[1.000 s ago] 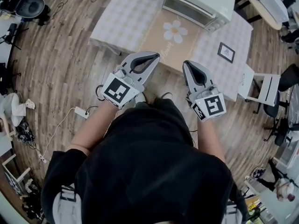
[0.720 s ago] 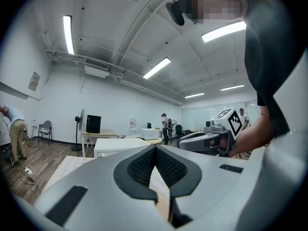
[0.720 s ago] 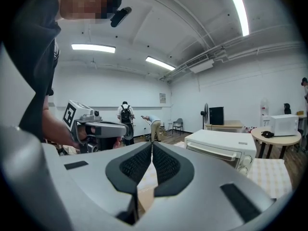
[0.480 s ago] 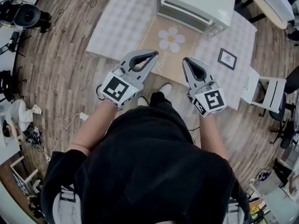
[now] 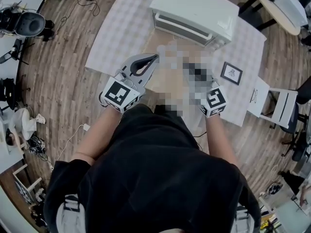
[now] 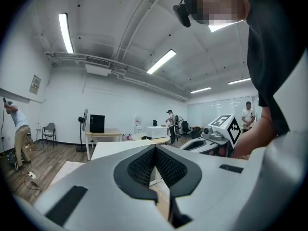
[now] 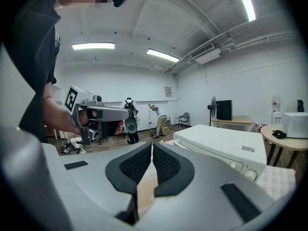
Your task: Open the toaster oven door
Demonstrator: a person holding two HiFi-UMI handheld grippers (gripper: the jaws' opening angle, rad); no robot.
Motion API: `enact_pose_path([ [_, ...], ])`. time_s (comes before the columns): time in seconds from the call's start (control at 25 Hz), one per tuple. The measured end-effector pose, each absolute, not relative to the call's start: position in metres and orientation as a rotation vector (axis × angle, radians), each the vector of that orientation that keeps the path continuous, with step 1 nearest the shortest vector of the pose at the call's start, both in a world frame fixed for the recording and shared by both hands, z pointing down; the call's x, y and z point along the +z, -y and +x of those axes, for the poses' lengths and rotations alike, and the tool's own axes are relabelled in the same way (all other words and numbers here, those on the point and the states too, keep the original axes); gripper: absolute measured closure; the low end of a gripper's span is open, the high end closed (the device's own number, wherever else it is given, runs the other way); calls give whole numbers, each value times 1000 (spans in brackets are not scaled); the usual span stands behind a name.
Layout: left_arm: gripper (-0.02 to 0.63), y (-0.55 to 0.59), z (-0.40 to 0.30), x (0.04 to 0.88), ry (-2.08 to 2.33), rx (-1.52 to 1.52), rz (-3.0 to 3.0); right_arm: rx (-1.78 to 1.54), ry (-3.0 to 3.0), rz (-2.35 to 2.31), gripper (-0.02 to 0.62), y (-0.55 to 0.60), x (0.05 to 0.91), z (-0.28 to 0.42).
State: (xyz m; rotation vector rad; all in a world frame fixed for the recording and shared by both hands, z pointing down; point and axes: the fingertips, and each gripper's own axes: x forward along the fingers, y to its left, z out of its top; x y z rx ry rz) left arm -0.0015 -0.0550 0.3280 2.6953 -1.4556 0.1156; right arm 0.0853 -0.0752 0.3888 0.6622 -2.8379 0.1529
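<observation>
The white toaster oven (image 5: 194,12) stands at the far side of the checked table (image 5: 119,30), its door closed and its front toward me. My left gripper (image 5: 154,58) hovers over the table's near part, jaws shut and empty, short of the oven. My right gripper (image 5: 194,71) is level with it on the right; a blurred patch covers its jaws in the head view. In the right gripper view the right gripper (image 7: 152,146) is shut on nothing, with the oven (image 7: 226,148) and a knob (image 7: 250,173) ahead to the right. The left gripper (image 6: 155,148) is also shut in its own view.
A small framed picture (image 5: 232,73) lies on the table to the right of my right gripper. A white chair (image 5: 274,98) stands off the table's right corner. Cables and gear (image 5: 29,21) sit on the wooden floor to the left. Other people stand far off in the room.
Both grippers have moved forward from the table's near edge to over the table, closer to the toaster oven. Both sets of jaws stay shut.
</observation>
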Motion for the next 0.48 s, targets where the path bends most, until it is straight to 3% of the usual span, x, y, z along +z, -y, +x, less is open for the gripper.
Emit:
enact_pose_path([
  [0.48,592,107,-25,340,1365,66,2701,200,2777,795,572,115,399,75],
])
